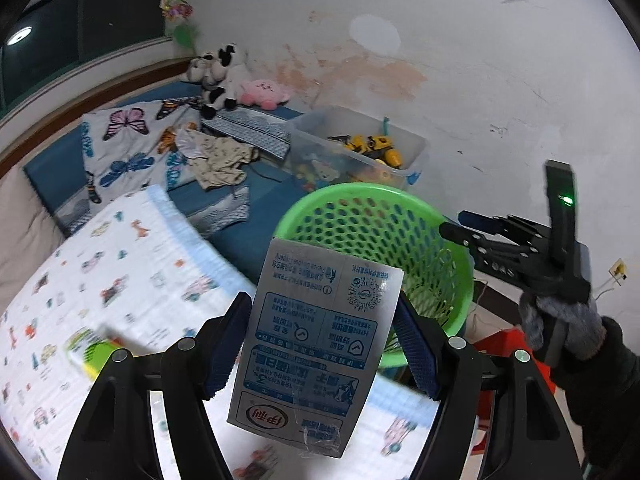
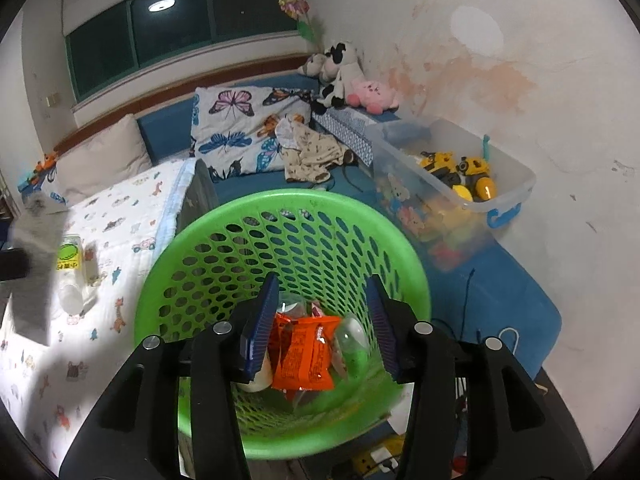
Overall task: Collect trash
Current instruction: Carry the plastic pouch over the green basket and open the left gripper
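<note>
A flattened silver-and-blue milk carton (image 1: 316, 344) stands upright between the blue pads of my left gripper (image 1: 322, 300), which is shut on it, above the bed's edge and in front of the green mesh basket (image 1: 376, 200). My right gripper (image 2: 323, 280) hangs open over the basket's (image 2: 224, 216) mouth with nothing between its pads. Beneath it, inside the basket, lie orange snack wrappers (image 2: 306, 356) and a clear plastic piece (image 2: 352, 340). In the left wrist view the right gripper (image 1: 460, 224) shows at the right, held by a gloved hand (image 1: 568, 320). A plastic bottle with a green label (image 2: 70, 272) lies on the patterned blanket (image 2: 120, 216).
A clear bin of toys (image 2: 452, 168) stands by the wall behind the basket. A butterfly pillow (image 2: 240, 132), crumpled clothes (image 2: 312, 152) and plush toys (image 2: 352, 80) lie on the blue bed. Something red (image 1: 504, 340) sits low beside the basket, and cables (image 2: 468, 300) run over the mattress edge.
</note>
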`<state>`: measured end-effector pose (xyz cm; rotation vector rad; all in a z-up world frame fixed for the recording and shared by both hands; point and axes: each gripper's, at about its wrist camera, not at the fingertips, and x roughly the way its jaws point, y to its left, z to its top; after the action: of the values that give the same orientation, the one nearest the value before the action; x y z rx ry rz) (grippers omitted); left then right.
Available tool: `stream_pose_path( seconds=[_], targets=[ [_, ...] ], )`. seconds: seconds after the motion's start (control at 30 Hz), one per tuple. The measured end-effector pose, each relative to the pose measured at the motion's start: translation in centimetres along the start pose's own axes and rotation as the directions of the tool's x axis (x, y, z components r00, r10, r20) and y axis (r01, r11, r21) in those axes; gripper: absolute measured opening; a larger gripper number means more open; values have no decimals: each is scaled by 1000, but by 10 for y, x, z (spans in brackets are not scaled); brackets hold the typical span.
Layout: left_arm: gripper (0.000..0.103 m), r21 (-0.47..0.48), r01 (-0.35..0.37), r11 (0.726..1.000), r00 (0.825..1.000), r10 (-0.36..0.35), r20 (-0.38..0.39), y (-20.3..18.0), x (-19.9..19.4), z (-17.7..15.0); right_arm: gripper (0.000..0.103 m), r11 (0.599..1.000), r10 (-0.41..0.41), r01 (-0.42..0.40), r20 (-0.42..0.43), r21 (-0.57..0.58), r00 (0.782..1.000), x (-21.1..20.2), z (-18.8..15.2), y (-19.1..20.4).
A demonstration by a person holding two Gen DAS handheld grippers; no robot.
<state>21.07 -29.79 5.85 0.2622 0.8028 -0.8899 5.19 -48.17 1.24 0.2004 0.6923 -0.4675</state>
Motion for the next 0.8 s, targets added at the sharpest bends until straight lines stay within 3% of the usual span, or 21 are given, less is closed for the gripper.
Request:
stream_pose_path(
  seconds=[0.27, 0.8],
  targets=[
    [69, -31, 59, 998, 998, -60, -34, -34, 53, 23, 55, 999, 5, -8, 55, 48, 998, -32, -9, -17],
    [70, -100, 68, 993, 991, -79, -111, -71, 152, 54, 59, 993, 0, -8, 73, 116, 997, -49, -37, -43]
  ],
)
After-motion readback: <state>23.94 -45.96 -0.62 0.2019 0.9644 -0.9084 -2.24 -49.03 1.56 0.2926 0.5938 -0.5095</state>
